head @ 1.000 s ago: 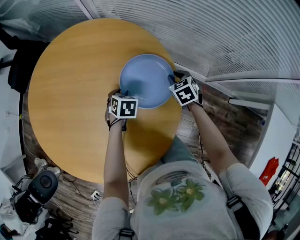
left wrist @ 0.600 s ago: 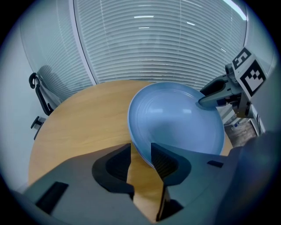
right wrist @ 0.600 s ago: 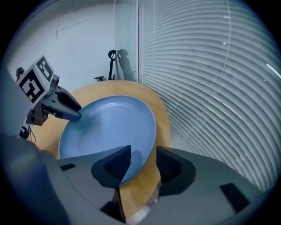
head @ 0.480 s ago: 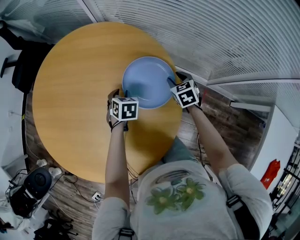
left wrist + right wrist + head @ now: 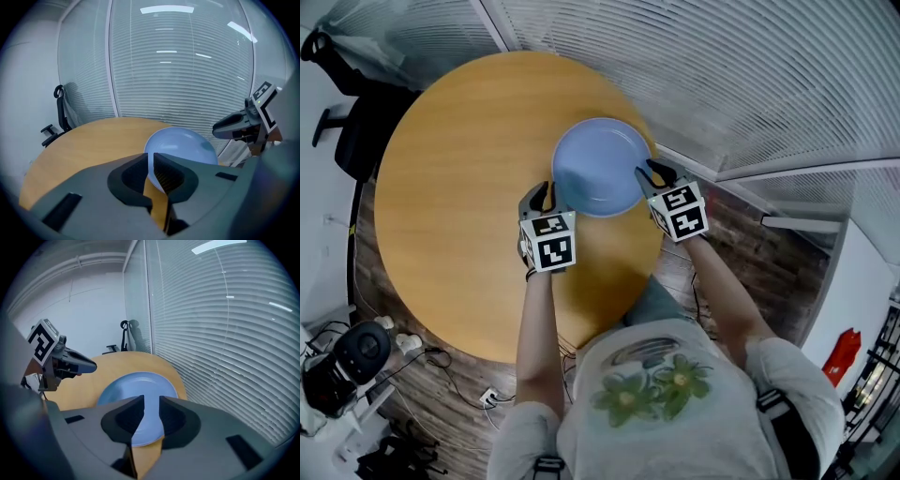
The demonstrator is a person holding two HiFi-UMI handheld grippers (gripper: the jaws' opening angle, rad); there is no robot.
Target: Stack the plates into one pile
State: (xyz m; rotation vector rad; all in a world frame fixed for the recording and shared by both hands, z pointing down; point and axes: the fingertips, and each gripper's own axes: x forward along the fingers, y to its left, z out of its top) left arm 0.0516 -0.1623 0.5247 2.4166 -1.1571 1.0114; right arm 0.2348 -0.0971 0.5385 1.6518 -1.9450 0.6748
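Blue plate (image 5: 600,167) sat on the round wooden table (image 5: 450,206), close to the table edge by the blinds, w/ nothing on top. Left gripper (image 5: 542,195) hung by the plate's near-left rim, jaws just closing to a thin slit, nothing btwn them. Right gripper (image 5: 654,173) hung by the plate's right rim. Its jaws had also been closing but stood wider apart, likewise empty.

A round light-wood counter (image 5: 459,216) is set on a dark plank floor (image 5: 742,228) beside a glass wall lined with white horizontal blinds (image 5: 722,75), where strip lights (image 5: 167,9) are reflected, and a black office chair (image 5: 354,142) is placed nearby.
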